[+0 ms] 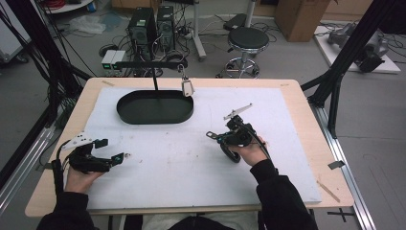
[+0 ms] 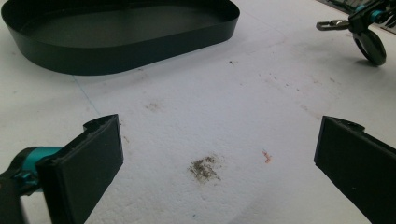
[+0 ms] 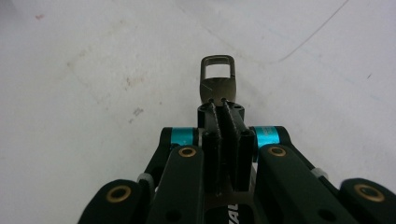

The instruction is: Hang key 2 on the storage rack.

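Right gripper [image 3: 219,105] at centre frame pinches a metal clip [image 3: 217,77] tight; left gripper [image 2: 215,158], lower frame, jaws spread wide over the white mat [image 2: 233,116]

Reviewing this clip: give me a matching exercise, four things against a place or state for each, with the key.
Things:
1. left gripper
2. right gripper
3. black tray
4. metal clip

States:
A. sticks out past shut jaws
B. far side of the white mat, nothing in it
C. jaws wide apart over a dark smudge
D. jaws shut

Pairs: 1-C, 2-D, 3-B, 4-A
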Tool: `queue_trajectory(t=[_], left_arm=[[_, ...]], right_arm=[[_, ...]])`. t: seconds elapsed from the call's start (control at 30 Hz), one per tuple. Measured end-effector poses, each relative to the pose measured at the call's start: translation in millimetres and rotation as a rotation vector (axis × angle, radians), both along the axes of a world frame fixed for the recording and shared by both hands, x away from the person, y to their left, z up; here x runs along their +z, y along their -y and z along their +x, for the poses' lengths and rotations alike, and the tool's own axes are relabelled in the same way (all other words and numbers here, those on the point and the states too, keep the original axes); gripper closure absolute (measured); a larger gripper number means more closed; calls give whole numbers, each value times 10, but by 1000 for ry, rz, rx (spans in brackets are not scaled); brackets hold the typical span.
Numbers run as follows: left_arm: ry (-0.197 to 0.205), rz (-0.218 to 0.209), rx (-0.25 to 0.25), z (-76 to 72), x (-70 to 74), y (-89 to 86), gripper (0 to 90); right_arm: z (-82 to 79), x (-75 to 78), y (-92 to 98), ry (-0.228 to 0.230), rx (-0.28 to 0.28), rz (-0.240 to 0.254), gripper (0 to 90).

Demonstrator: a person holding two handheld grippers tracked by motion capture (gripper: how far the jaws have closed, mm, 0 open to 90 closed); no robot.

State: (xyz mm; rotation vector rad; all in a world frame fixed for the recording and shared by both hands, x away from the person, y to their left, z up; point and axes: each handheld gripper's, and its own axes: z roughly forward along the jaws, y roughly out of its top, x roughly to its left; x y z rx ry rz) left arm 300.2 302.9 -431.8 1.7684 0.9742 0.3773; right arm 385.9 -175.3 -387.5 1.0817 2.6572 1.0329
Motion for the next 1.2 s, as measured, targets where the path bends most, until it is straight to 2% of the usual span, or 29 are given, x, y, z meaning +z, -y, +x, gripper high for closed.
queue_trajectory(t=[0.17,0.53,0.7,0.8,1.2], left_arm=[[-2,1,-6,4,-3,4,17],[-1,-2,-2,1,0,-2,17],[-1,-5,-2,1,0,-3,17],[-1,-7,-1,2,-1,-2,17],[1,-6,1,5,-1,-9,17]], right_arm=[[19,96,-4,16,16,45,863],[82,331,-88,40,39,80,862],[104,420,-149,52,52,81,862],[122,483,-160,69,55,106,862],[272,805,-328,101,79,135,862]])
